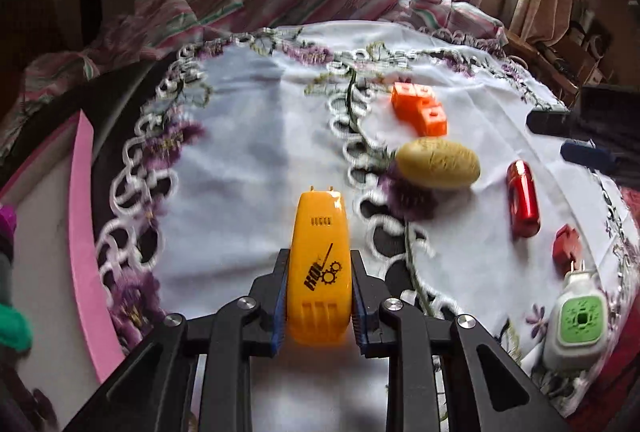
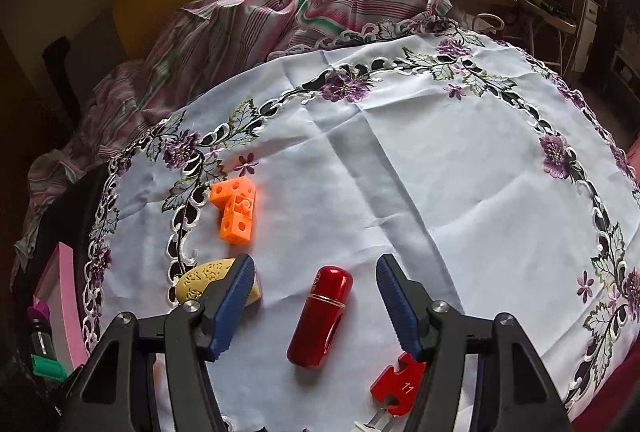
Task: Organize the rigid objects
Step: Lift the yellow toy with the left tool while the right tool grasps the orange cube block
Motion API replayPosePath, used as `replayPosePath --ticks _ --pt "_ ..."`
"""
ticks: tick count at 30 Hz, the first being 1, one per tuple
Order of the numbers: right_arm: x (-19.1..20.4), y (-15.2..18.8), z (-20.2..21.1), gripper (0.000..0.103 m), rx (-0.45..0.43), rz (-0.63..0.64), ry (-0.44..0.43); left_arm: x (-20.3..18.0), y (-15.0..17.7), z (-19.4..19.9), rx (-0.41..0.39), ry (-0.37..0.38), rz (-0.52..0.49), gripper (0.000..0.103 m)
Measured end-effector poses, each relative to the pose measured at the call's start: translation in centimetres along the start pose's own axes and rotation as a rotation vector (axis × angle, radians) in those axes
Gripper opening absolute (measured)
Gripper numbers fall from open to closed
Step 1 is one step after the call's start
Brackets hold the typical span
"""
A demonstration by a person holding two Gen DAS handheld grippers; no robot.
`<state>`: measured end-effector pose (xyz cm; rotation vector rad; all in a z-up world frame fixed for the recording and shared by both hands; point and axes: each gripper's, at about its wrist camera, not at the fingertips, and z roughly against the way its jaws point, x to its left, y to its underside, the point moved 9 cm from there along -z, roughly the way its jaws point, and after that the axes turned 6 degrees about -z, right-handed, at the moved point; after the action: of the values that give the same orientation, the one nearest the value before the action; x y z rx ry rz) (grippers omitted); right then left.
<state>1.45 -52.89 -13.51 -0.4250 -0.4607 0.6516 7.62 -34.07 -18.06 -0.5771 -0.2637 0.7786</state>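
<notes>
My left gripper (image 1: 319,296) is shut on a yellow plastic device (image 1: 320,264) with black print, held above the white embroidered cloth (image 1: 240,152). To its right lie orange blocks (image 1: 419,107), a yellow oval soap (image 1: 438,164), a red capsule (image 1: 522,199), a small red piece (image 1: 566,245) and a white-green plug-in device (image 1: 578,324). My right gripper (image 2: 316,296) is open, its fingers either side of the red capsule (image 2: 320,316) just above it. The orange blocks (image 2: 235,210), the soap (image 2: 202,280) and the red piece (image 2: 396,388) also show in the right wrist view.
A pink-rimmed box (image 1: 80,232) with purple and green items stands at the left edge of the table; it also shows in the right wrist view (image 2: 66,296). A striped blanket (image 2: 280,16) lies bunched beyond the cloth. Dark blue and black objects (image 1: 584,152) sit at the right.
</notes>
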Motion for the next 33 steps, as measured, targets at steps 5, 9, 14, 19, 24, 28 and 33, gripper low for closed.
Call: replayPosePath --ticks 5,9,14,19,24,28,33 --pt "0.3 0.0 0.1 0.061 -0.008 0.018 -0.004 -0.3 0.1 0.0 -0.032 -0.023 -0.037 0.026" --pt "-0.1 0.0 -0.1 0.061 -0.001 -0.003 -0.002 -0.5 0.2 -0.1 -0.072 -0.034 -0.059 0.027" --pt "-0.4 0.0 -0.3 0.061 0.012 -0.023 -0.005 -0.3 0.0 -0.3 -0.078 -0.024 -0.046 0.027" --pt "-0.3 0.1 -0.3 0.061 0.014 -0.016 -0.001 -0.3 0.1 -0.3 -0.088 -0.021 -0.044 0.027" --pt "0.3 0.3 -0.4 0.061 0.022 -0.017 -0.034 -0.3 0.1 -0.3 -0.096 -0.011 -0.035 0.027" --pt "1.2 0.8 -0.9 0.063 0.067 -0.015 -0.09 -0.2 0.2 -0.3 -0.1 0.0 -0.026 0.027" --pt "3.5 0.6 -2.7 0.068 0.125 0.075 -0.083 -0.1 0.1 -0.3 -0.104 0.012 -0.019 0.026"
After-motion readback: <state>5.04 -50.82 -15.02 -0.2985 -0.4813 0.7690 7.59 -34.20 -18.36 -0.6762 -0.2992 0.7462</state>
